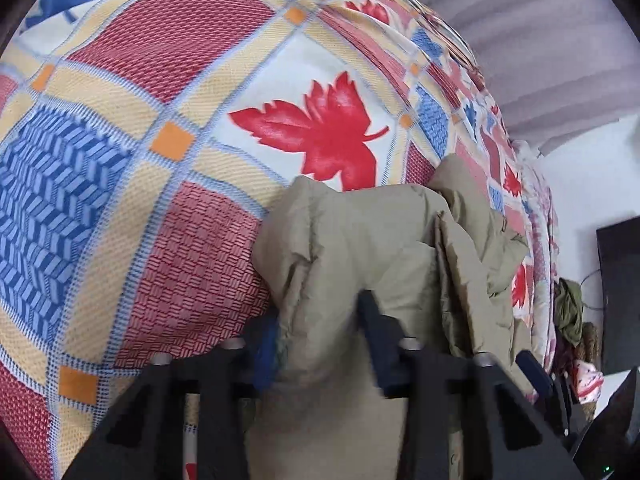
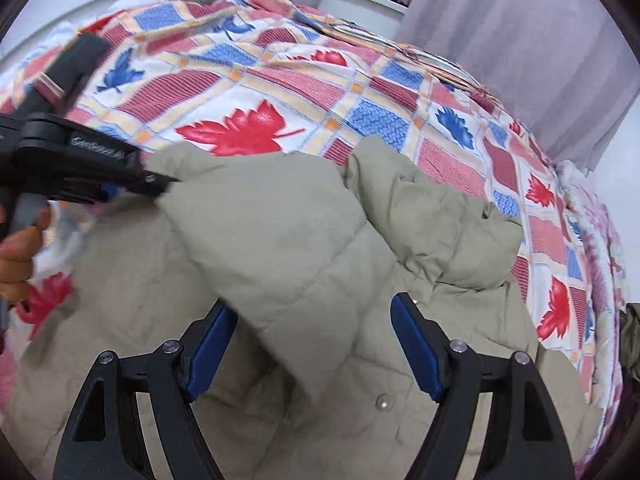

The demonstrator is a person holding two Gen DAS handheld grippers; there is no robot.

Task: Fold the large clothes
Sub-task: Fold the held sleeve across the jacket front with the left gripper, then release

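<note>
One garment is in play: a padded khaki jacket [image 2: 304,240] lying on the bed's patchwork quilt [image 2: 248,80], on the side nearest me, with bare quilt running beyond it to the bed's far edge, where grey curtains [image 2: 520,48] hang.

My left gripper [image 1: 320,320] is clamped on a thick fold of the jacket; the cloth fills the gap between the blue pad [image 1: 266,344] and the black finger opposite. In the right wrist view the same tool comes in from the left, its tip on the jacket's left edge where a flap is raised. A hand [image 2: 16,264] shows at the frame's edge, holding its grip.

My right gripper [image 2: 312,336] stands wide, jaws apart and holding nothing. It hovers over the middle of the jacket, with a ridge of fabric running between its fingers. I cannot tell whether they touch the cloth.

I judge I am mid-fold: one side is gathered and being carried across the body. A sleeve or hood, bunched towards the right side of the bed, is not yet tucked in. The next move, I think, calls for laying the held flap flat across the centre, with the right tool pinning or pinching the ridge so the slippery padding does not spring back.
</note>
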